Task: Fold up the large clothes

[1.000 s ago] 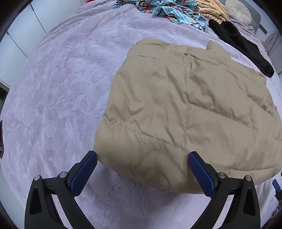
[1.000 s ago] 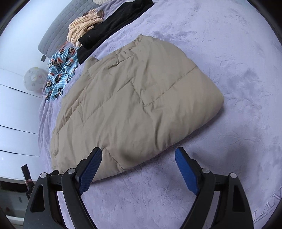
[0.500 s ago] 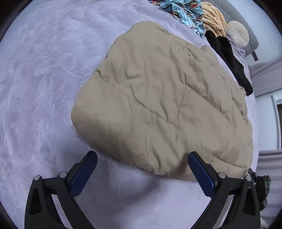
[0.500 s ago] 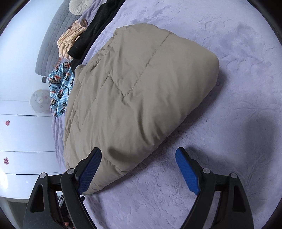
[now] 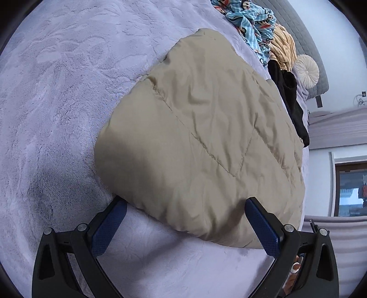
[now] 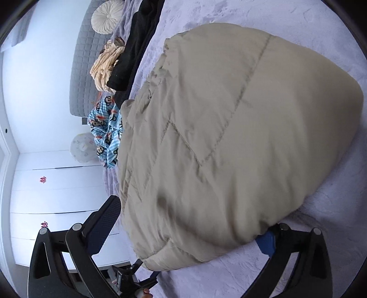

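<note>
Both wide-open claws, left claw and just-widened right claw, now astride tan quilted jacket; wardrobe only rightward.

I am in a home bedroom. Under me is a bed with a lilac blanket and a grey padded headboard. White wardrobe doors stand beside it.

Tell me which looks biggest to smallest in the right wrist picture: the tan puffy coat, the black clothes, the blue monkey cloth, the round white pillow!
1. Tan puffy coat, by far, partly because it is nearest the camera.
2. Black clothes.
3. Blue monkey cloth, partly hidden behind the coat.
4. Round white pillow.
The last three lie farther back, so their true sizes are unsure.
</note>
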### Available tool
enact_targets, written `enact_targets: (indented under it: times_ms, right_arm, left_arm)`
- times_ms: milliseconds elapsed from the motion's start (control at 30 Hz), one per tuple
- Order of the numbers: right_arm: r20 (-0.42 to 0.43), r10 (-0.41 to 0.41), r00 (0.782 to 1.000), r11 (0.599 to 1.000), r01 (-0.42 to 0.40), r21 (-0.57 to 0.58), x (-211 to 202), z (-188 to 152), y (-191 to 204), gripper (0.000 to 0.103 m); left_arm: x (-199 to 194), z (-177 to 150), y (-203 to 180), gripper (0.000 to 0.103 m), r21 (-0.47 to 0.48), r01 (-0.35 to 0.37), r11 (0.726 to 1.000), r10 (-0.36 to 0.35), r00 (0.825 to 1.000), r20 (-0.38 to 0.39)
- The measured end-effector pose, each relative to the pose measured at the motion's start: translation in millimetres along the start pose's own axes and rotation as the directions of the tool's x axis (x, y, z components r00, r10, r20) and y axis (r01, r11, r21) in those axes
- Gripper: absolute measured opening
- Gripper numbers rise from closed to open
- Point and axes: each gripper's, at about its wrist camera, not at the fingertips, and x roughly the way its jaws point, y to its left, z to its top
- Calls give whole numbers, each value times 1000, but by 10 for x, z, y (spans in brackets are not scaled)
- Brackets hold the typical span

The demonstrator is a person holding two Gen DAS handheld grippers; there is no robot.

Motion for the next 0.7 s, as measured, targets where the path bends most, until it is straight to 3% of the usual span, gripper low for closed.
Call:
enact_targets:
  times_ms: [100,267,467,500,567,600,667,700]
  right_arm:
    - [-29,-22,999,1000,22,0,79,14,-28,103]
    - [-48,-45,998,999,45,-6,224,70,-50,103]
    - [-76,-81,994,996,78,-42,463,162,-61,103]
    - [-72,-82,994,996,79,-35,481,170,-71,103]
    - [-62,-73,995,997,72,-19,474,175,-79,103]
    - [-59,-69,996,998,68,-7,459,176,-85,103]
    - [-55,-71,996,997,73,21,433,181,-105,96]
    - [-55,-80,995,996,82,36,422,186,-124,77]
  left_arm:
    - [102,96,-19,103,-16,51,999,-51,999,5]
    - [232,316,-228,103,-31,74,997,-72,996,59]
    - [332,499,-325,102,-25,24,999,-21,994,110]
    - [327,503,-318,93,-32,11,999,-7,992,122]
    - [285,508,-324,60,-12,-4,1000,6,990,140]
    - [259,518,-347,36,19,14,1000,-16,990,139]
    - [186,523,-434,26,87,-15,996,2,988,154]
    - [136,499,-498,23,138,-39,990,16,986,167]
